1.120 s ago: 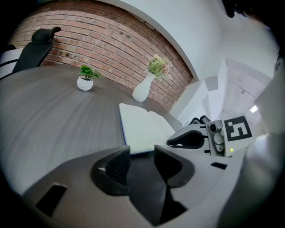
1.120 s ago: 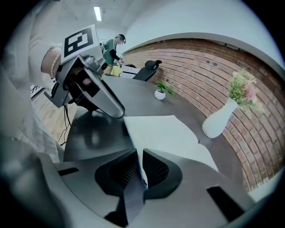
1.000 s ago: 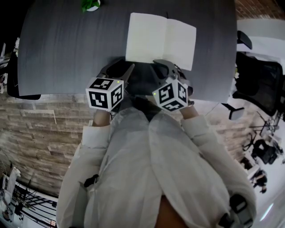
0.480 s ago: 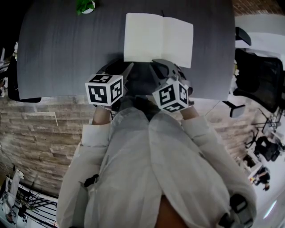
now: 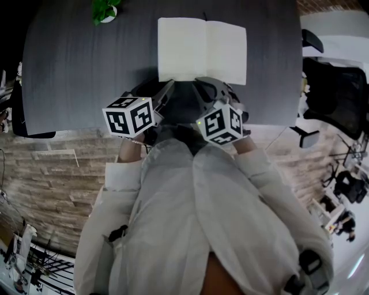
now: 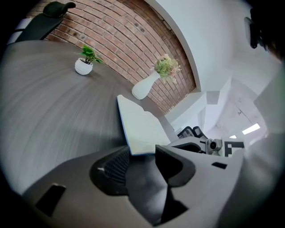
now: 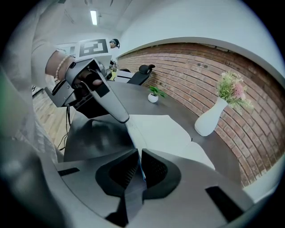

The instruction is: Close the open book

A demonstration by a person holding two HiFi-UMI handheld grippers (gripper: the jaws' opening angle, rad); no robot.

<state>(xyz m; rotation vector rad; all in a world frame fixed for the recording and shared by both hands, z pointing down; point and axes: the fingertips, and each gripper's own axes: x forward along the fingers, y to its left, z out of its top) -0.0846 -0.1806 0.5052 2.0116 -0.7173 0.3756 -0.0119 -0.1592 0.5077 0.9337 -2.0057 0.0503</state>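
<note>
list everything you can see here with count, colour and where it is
table: 1, dark grey, under everything
book: 1, white pages, blue cover, open on table
potted plant: 1, green, white pot, table's far left
vase: 1, white, flowers, on table beyond book
office chairs: several, black, around table
brick wall: 1, red-brown, behind table
left gripper: 1, grey, fingers apart, just opening, book's corner at their tips
right gripper: 1, grey, fingers just closing, pinching book's near edge
</note>
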